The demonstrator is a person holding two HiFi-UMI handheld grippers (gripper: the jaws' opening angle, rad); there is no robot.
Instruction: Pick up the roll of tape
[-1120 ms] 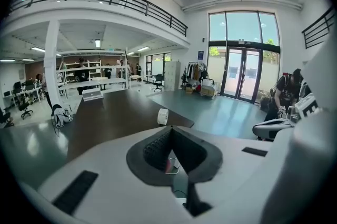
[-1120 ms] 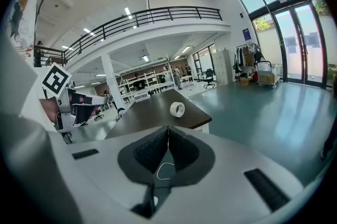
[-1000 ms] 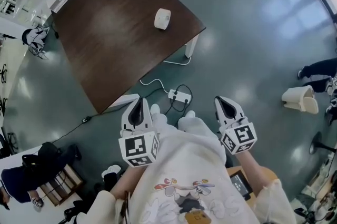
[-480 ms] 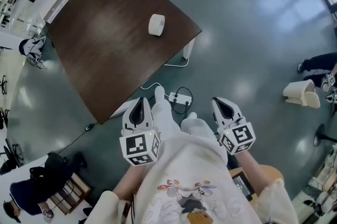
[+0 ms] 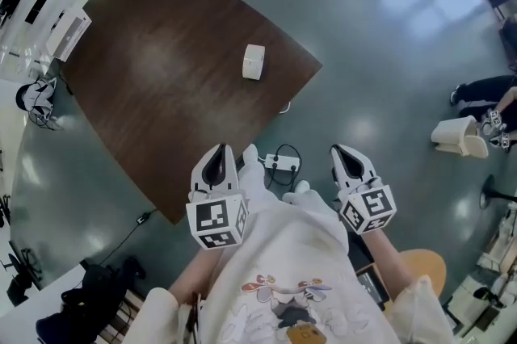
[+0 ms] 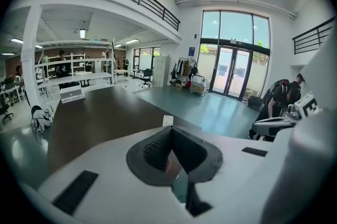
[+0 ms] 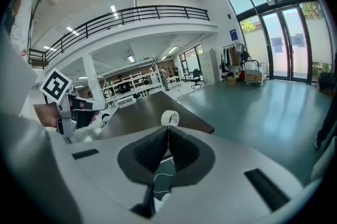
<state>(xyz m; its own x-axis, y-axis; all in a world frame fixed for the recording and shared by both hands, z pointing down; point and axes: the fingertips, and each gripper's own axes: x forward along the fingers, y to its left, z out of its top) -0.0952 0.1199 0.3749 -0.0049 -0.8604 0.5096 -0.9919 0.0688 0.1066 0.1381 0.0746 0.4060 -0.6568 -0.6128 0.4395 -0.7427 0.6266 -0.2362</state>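
A white roll of tape [image 5: 253,61] stands on edge on the dark brown table [image 5: 161,92], close to its near right corner. The same roll of tape [image 7: 169,118] shows just past my right jaws, and as a small white tape roll [image 6: 168,121] beyond my left jaws. My left gripper [image 5: 217,157] is shut and empty, held over the floor at the table's near edge. To its right my right gripper [image 5: 346,154] is also shut on nothing, well short of the roll.
A white power strip [image 5: 282,164] with its cable lies on the grey floor [image 5: 388,52] under the table corner. A person sits at the right by a white bin [image 5: 459,136]. A white box [image 5: 69,34] rests on the table's far left edge.
The table and tape have come closer to both grippers over the last second. Both grippers stay shut and side by side.
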